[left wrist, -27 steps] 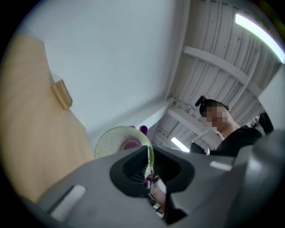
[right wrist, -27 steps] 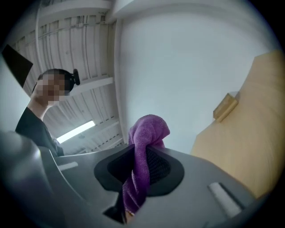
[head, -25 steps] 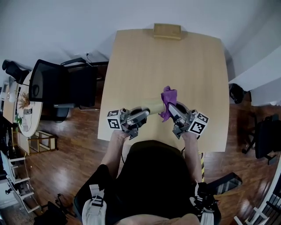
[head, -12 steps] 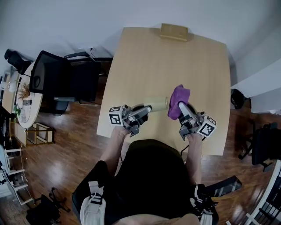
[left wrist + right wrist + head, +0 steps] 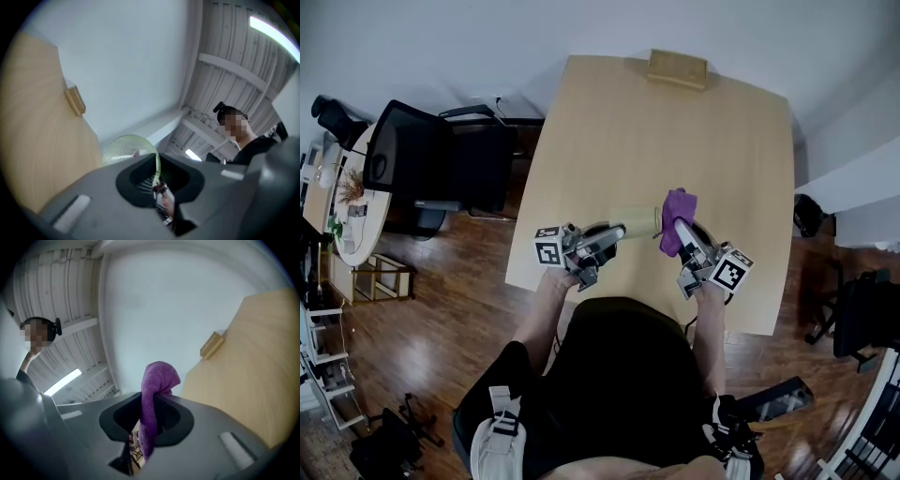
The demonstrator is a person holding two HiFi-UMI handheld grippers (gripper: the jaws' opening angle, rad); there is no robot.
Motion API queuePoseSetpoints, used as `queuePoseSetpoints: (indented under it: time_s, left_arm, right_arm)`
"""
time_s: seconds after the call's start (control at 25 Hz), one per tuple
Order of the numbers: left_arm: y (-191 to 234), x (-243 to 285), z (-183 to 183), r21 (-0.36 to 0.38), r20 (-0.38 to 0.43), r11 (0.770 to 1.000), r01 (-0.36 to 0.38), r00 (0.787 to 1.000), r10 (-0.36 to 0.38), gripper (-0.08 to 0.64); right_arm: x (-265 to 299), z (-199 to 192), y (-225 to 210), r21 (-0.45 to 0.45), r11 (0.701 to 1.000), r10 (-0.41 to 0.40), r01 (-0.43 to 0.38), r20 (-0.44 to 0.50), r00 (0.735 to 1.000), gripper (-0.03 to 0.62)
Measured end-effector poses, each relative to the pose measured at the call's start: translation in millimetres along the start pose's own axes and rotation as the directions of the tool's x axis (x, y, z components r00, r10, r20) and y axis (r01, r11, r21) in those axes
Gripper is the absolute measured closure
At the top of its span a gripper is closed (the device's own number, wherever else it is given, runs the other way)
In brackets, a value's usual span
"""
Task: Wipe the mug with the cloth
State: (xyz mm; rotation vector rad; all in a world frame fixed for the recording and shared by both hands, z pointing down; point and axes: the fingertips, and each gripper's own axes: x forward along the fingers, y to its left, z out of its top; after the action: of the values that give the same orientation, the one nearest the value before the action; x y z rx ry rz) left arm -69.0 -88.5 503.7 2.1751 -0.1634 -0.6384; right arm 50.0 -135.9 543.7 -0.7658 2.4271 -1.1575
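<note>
Purple cloth (image 5: 677, 217) is back against the right end of the pale green translucent mug (image 5: 635, 221). A second ago it sat higher on that end, and half a second ago it had swung out a little to the right. That looks like a rubbing stroke around the mug's end, so the wiping seems under way rather than finished. I cannot tell how much of the mug has been covered.

The right gripper (image 5: 682, 227) has its jaws clamped on a bunched fold of the cloth, which pokes up between them in the right gripper view. The left gripper (image 5: 617, 232) pinches the mug by its thin wall, and the green edge runs down between its nearly closed jaws in the left gripper view. The mug lies on its side in the air just left of frame centre, between the two grippers.

Below is a light wooden table (image 5: 675, 131), bare but for a small wooden block (image 5: 678, 68) at its far edge, top centre. A black office chair (image 5: 431, 173) stands at the left on dark plank flooring (image 5: 422, 347), and a cluttered small round table (image 5: 352, 244) sits at the far left.
</note>
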Motion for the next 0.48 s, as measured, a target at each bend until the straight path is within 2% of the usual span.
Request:
queuePoseSetpoints:
  time_s: [0.12, 0.24, 0.4, 0.48]
  left_arm:
    - [5.3, -2.5, 3.6, 0.002, 0.007, 1.000, -0.015, 1.000, 0.015, 0.520]
    - [8.2, 5.3, 2.6, 0.002, -0.008, 1.000, -0.010, 1.000, 0.010, 0.519]
    - [4.4, 15.5, -2.6, 0.011, -0.051, 1.000, 0.014, 0.999, -0.014, 0.514]
    - [5.9, 14.4, -5.7, 0.015, -0.074, 1.000, 0.011, 0.997, -0.010, 0.514]
  right_arm:
    - [-3.6, 23.1, 22.5, 0.008, 0.993, 0.113, -0.114, 0.082, 0.990, 0.532]
    - [3.7, 24.2, 40.3, -0.002, 0.980, 0.200, -0.200, 0.070, 0.977, 0.532]
    - [13.0, 6.9, 25.3, 0.049, 0.982, 0.181, -0.182, 0.029, 0.983, 0.532]
    - [13.6, -1.3, 5.5, 0.091, 0.986, 0.139, -0.139, 0.009, 0.990, 0.532]
